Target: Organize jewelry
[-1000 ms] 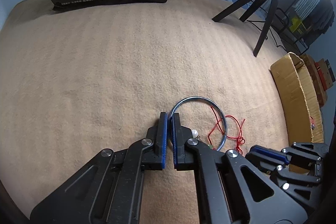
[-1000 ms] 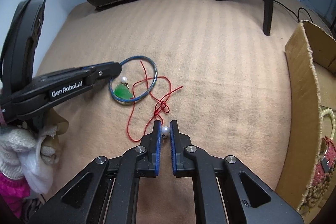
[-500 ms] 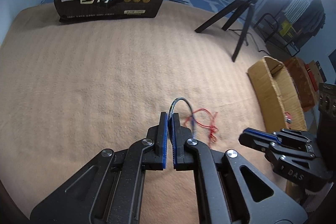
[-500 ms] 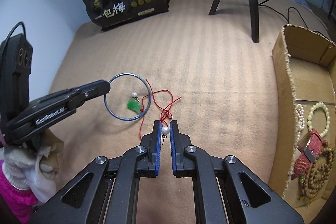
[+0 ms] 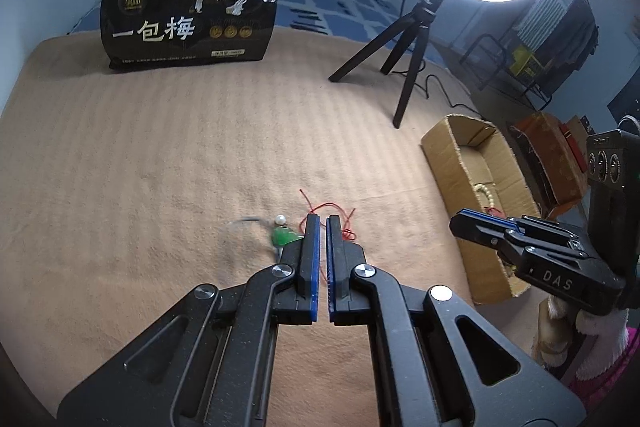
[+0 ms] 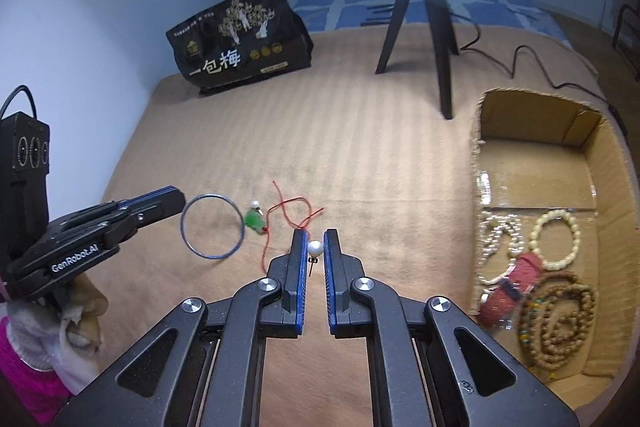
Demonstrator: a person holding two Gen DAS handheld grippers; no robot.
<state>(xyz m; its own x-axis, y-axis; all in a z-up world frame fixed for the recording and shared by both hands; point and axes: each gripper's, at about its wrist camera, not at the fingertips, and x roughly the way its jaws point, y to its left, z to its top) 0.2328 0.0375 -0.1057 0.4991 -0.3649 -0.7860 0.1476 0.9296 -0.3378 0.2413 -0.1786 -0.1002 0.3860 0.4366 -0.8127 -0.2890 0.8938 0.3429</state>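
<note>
Lettering "GenRobot.AI" marks the left gripper point(image 6: 176, 197), apparently pinching the bangle point(image 6: 212, 225); right gripper point(image 6: 315, 248) pinches a pearl earring point(image 6: 314, 249).

I counted two grippers: my left gripper point(image 6: 176, 198) and my right gripper point(image 6: 315, 247). Left of the one cardboard box point(image 6: 612, 163) I saw one blue bangle point(image 6: 212, 225), one green pendant point(image 6: 254, 219) on one red cord point(image 6: 289, 211), and two pearl pieces point(image 6: 315, 248). Beyond the box stood one tripod point(image 6: 424, 27) and one black bag point(image 6: 240, 43). The strands inside the box were too tangled for me to count.
</note>
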